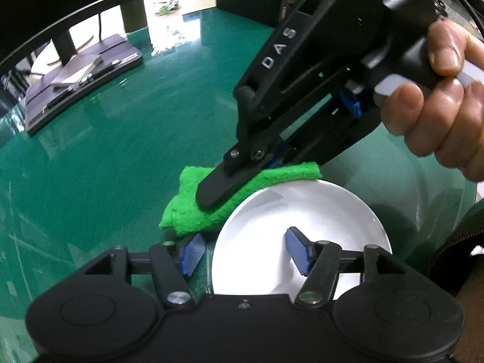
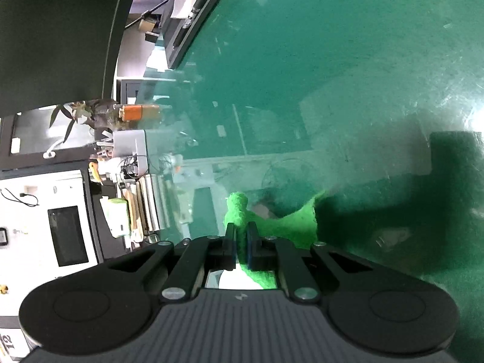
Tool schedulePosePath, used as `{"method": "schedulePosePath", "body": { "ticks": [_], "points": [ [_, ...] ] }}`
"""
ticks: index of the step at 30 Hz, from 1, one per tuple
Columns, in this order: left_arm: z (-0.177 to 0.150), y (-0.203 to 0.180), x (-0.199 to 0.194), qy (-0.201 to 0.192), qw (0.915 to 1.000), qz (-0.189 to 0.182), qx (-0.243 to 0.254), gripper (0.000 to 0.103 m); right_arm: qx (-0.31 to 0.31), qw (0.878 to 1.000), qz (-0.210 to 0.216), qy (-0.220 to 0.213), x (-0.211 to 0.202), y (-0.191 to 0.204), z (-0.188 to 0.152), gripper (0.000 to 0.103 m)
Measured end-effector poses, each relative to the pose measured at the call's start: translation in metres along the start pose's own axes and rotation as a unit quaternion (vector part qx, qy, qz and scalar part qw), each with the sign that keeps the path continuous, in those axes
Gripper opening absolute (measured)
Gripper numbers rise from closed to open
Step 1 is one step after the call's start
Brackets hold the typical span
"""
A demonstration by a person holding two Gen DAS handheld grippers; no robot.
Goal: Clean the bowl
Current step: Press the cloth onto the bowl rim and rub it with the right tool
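1. Nearest the left wrist camera is the left tool [image 1: 246, 252]. Its blue pads stand apart, one outside the rim of the white bowl [image 1: 302, 217] and one over its inside. Neither pad presses on the rim and nothing is gripped.
2. The bowl sits upright on the green surface [image 1: 106, 157], near and slightly right of centre in that view. The left tool's black body cuts off its near edge. Its inside looks plain white; whether any dirt is there is hard to make out.
3. The right tool [image 1: 211, 193] reaches in from the upper right, gripped by a hand [image 1: 438, 96] that the frame edge cuts off. Its fingers are closed down on a bright green cloth [image 1: 193, 211].
4. The cloth lies over the bowl's far left rim. Its long axis runs from near left to far right, and the tool's finger hides part of it.
5. In the right wrist view the right tool [image 2: 241, 242] has its jaws nearly together, with a fold of the cloth [image 2: 290, 227] pinched between them. The cloth spreads to the right, and a nub sticks up beyond the fingertips.
6. Only a white sliver of the bowl [image 2: 236, 281] shows there, through the gap behind the fingers.
7. At the far left of the left wrist view a dark, flat device [image 1: 81, 72] lies on the surface, blurred and hard to identify.
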State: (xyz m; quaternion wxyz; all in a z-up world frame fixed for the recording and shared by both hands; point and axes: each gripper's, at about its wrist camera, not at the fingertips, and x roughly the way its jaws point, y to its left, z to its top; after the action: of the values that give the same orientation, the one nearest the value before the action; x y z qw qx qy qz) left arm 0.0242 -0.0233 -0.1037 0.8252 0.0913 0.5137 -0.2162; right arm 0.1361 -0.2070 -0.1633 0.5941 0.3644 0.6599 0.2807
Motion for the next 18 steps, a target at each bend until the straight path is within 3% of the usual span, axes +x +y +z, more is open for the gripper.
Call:
{"method": "schedulePosePath", "body": {
  "ticks": [3, 6, 8, 12, 13, 18],
  "points": [
    [-0.004, -0.002, -0.008, 0.011, 0.9991, 0.037, -0.017, 0.060, 0.007, 1.000, -0.010, -0.010, -0.010, -0.007, -0.003, 0.008],
    [-0.017, -0.007, -0.018, 0.013, 0.9992, 0.021, -0.031, 0.073, 0.004, 1.000, -0.012, -0.022, -0.017, -0.009, -0.006, 0.008],
    [-0.022, -0.015, -0.019, 0.019, 0.9992, 0.031, -0.018, 0.071, -0.001, 1.000, -0.015, -0.026, -0.018, -0.008, -0.006, 0.008],
    [-0.026, -0.018, -0.023, 0.019, 0.9985, 0.047, -0.021, 0.027, -0.019, 0.999, -0.019, -0.022, -0.013, -0.002, -0.006, 0.008],
    [-0.025, -0.016, -0.023, 0.018, 0.9984, 0.049, -0.023, 0.022, -0.023, 0.999, -0.021, -0.020, -0.013, -0.001, -0.008, 0.008],
    [-0.018, -0.005, -0.020, 0.011, 0.9992, 0.034, -0.020, 0.026, -0.024, 0.999, -0.026, -0.020, -0.027, -0.007, -0.016, 0.008]
  ]
}}
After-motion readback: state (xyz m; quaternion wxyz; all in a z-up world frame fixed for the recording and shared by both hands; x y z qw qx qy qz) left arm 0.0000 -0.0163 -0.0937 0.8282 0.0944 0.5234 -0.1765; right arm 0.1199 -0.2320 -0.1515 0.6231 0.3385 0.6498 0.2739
